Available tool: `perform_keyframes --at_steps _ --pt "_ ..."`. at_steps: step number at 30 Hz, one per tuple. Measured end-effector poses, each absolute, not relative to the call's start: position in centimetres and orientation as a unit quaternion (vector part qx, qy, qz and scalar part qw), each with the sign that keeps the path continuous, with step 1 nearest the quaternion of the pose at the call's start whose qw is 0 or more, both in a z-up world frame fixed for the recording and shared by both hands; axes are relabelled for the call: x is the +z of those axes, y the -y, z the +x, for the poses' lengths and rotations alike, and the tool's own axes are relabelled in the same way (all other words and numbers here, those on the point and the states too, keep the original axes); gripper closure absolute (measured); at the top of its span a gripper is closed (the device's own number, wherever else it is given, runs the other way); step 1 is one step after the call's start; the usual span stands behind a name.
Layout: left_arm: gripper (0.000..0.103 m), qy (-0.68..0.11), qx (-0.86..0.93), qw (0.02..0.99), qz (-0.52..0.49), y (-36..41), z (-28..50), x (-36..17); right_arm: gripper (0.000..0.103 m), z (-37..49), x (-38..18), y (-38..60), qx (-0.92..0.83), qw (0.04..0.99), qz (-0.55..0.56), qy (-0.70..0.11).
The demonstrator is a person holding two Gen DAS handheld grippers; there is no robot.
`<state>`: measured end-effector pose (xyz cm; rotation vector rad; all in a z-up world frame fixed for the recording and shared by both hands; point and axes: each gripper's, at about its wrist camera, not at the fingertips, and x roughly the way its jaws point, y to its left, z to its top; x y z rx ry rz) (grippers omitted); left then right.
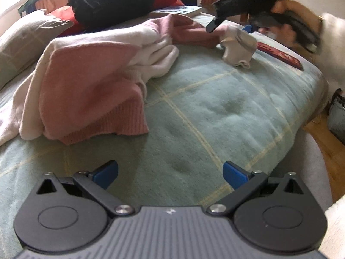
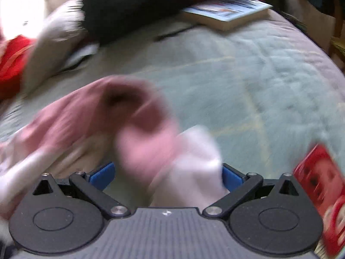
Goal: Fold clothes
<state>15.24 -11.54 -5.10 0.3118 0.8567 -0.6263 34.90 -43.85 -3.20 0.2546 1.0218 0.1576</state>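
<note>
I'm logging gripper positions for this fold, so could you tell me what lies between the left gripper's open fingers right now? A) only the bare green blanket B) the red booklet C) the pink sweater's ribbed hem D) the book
A: in the left wrist view the left gripper is open over the green blanket, with the pink sweater lying farther off.
</note>
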Motion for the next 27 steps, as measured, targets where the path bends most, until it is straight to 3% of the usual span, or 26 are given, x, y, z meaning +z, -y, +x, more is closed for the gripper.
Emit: perform_keyframes --at_steps 9,17,27 --pt "0.001 -0.407 -0.299 0.850 0.152 10.8 14.3 -5.1 0.000 29.1 -1.9 42.0 0.143 0.862 0.143 -0.465" --pt "0.001 -0.416 -0.286 0.852 0.143 10.4 14.7 -5.6 0.000 35.6 0.5 43.9 0.052 0.908 0.121 -0.397" --pt "0.001 -0.425 -0.266 0.854 0.140 9.4 15.4 -6.1 0.000 47.4 -5.9 44.4 0.131 0.811 0.376 -0.428"
